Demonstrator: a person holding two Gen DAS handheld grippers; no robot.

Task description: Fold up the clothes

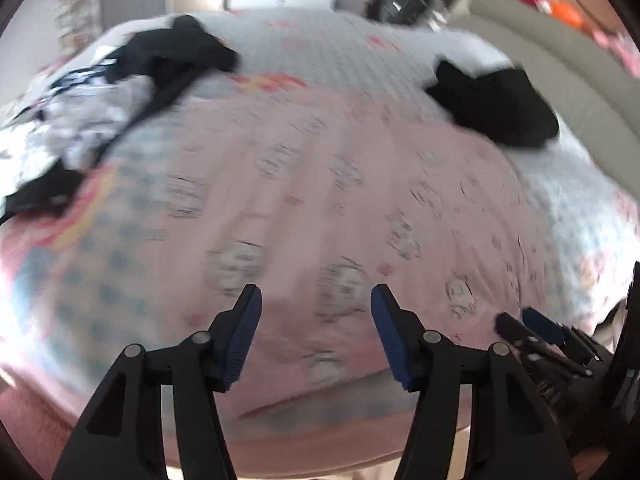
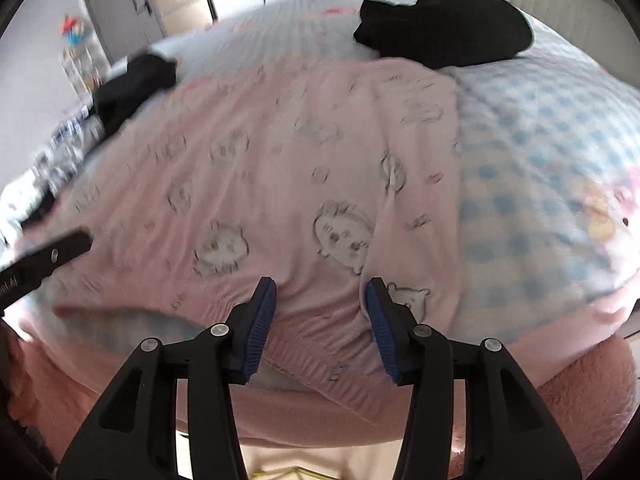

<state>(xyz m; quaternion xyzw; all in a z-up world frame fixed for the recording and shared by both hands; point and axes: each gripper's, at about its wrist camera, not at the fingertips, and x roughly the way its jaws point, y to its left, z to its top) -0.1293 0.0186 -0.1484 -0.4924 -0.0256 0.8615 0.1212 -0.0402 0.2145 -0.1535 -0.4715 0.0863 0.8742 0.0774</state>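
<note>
Since the pink garment [image 2: 280,168] lies spread out on the bed [image 2: 540,168], the job now is to take hold of its near edge well and fold it neatly.

On the far left of the bed there is a messy pile of clothes [image 1: 92,96], black and white mixed, waiting for a later turn. It sits close to the pink garment's left side, so a fold should stay clear of it.

Next comes the left gripper [image 1: 316,312]. Its jaws stand wide with nothing between them. They hang over the near part of the pink cloth, and I cannot tell if they touch it. This picture is blurry, so the exact edge under it is hard to see.

Then comes the right gripper [image 2: 320,304]. Its jaws are partly open, and the stretchy band at the near edge of the garment lies just under and between them. The pads do not pinch it yet, as far as I can see. A small ridge of cloth runs up from near the right jaw.

Far off to the right sits a folded black garment [image 2: 444,24], touching the pink one's far right corner.

To do this well, I think both grippers should bite the near edge at about the same height, one on each side. Grab only the top layers, not the checked sheet below. Pull the cloth flat first, so the ridge goes away. Then lift both sides together and lay the near edge toward the far edge, stopping short of the black garment.
</note>
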